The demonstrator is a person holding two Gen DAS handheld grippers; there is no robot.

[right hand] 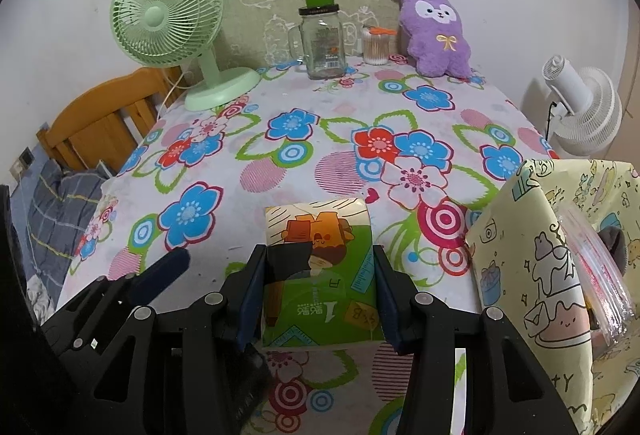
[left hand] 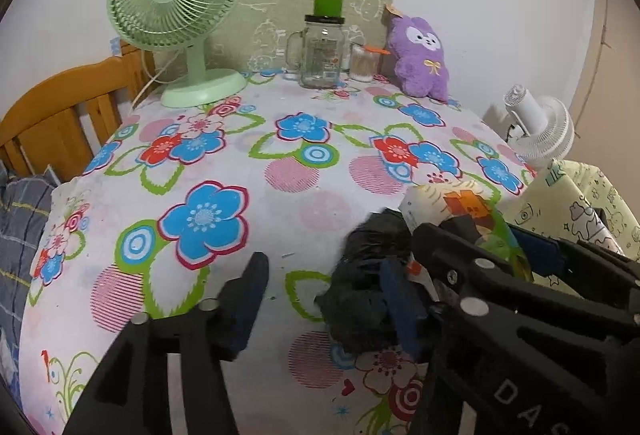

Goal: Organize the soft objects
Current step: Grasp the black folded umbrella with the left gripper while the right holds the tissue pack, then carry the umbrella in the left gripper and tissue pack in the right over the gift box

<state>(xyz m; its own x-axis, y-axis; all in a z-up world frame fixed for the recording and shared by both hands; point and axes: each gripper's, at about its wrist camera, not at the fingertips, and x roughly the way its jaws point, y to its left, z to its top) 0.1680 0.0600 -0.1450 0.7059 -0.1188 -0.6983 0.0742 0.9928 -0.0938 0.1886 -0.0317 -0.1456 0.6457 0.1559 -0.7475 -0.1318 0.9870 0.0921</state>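
My right gripper is shut on a soft tissue pack printed in green, orange and cream, held just above the flowered tablecloth. The same pack shows in the left wrist view with the right gripper's fingers around it. My left gripper is open; a black fuzzy soft object lies on the cloth against its right finger, between the jaws. A purple plush toy sits upright at the back right, also in the left wrist view.
A green desk fan stands back left. A glass mug jar and a cotton swab cup stand at the back. A cream cartoon-printed box sits at the right, holding a plastic bag. A white fan stands beyond it.
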